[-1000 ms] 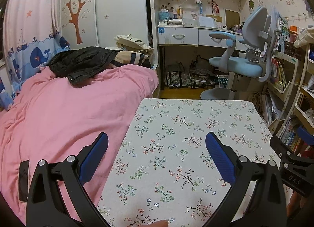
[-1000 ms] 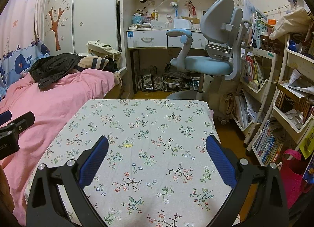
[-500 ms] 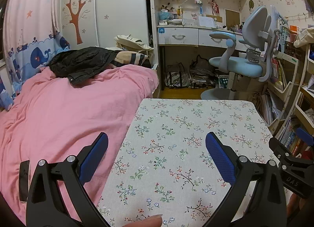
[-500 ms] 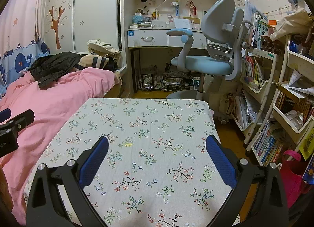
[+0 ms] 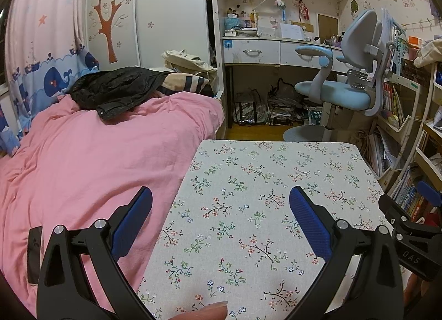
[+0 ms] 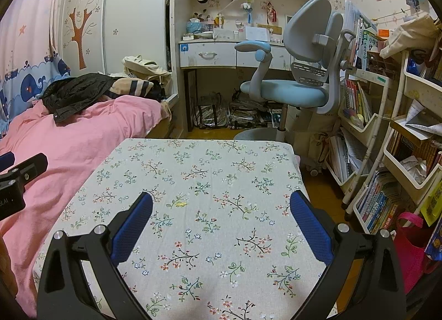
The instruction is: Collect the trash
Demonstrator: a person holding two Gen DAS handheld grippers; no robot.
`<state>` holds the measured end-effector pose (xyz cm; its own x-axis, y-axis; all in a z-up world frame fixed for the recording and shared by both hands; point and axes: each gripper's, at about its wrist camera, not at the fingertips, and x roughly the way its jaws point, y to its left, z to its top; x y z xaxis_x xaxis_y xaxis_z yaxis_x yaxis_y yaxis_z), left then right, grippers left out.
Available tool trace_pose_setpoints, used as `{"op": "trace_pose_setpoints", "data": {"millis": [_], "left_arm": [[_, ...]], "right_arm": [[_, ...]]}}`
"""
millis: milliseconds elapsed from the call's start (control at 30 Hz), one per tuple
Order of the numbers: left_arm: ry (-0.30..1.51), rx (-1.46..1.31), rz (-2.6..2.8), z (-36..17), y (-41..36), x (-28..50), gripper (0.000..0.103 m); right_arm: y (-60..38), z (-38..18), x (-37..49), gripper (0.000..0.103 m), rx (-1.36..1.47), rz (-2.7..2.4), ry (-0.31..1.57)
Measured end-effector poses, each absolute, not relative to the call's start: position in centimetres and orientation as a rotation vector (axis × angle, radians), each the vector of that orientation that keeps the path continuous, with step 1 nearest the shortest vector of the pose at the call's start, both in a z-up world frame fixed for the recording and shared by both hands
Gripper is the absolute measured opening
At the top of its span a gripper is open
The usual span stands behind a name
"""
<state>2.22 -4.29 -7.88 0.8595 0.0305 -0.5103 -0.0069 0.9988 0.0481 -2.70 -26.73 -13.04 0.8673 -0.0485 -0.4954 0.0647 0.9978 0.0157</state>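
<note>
The left gripper (image 5: 221, 198) hangs over the near left part of the table (image 5: 276, 170), its blue pads (image 5: 306, 217) spread wide with nothing between them; its left finger lies over the pink bed (image 5: 83, 159), its right finger over the floral cloth. The right gripper (image 6: 221, 204) hangs over the near middle of the same table, its jaws just as wide and empty. Each gripper shows at the edge of the other's view: the right one at the far right of the left view, the left one at the far left of the right view. The only thing lying on the cloth is a small yellow scrap (image 6: 181, 204), on the left half of the table just ahead of the right gripper's left pad (image 6: 132, 226); whether it is trash I cannot tell. A fingertip (image 5: 207, 311) shows at the bottom edge of the left view. A black jacket (image 5: 116, 90) lies at the far end of the bed, and a blue chair (image 6: 292, 82) stands beyond the table before the desk (image 6: 221, 52). Shelves (image 6: 386, 137) of books line the right side.
</note>
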Motion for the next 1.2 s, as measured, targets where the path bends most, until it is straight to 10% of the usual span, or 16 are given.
{"op": "trace_pose_setpoints", "data": {"millis": [1200], "left_arm": [[0.568,0.063,0.003,-8.6,-4.9,2.7,0.096]], "right_arm": [[-27.1,-12.0,-2.9,0.096,-0.024,-0.149,0.513]]}}
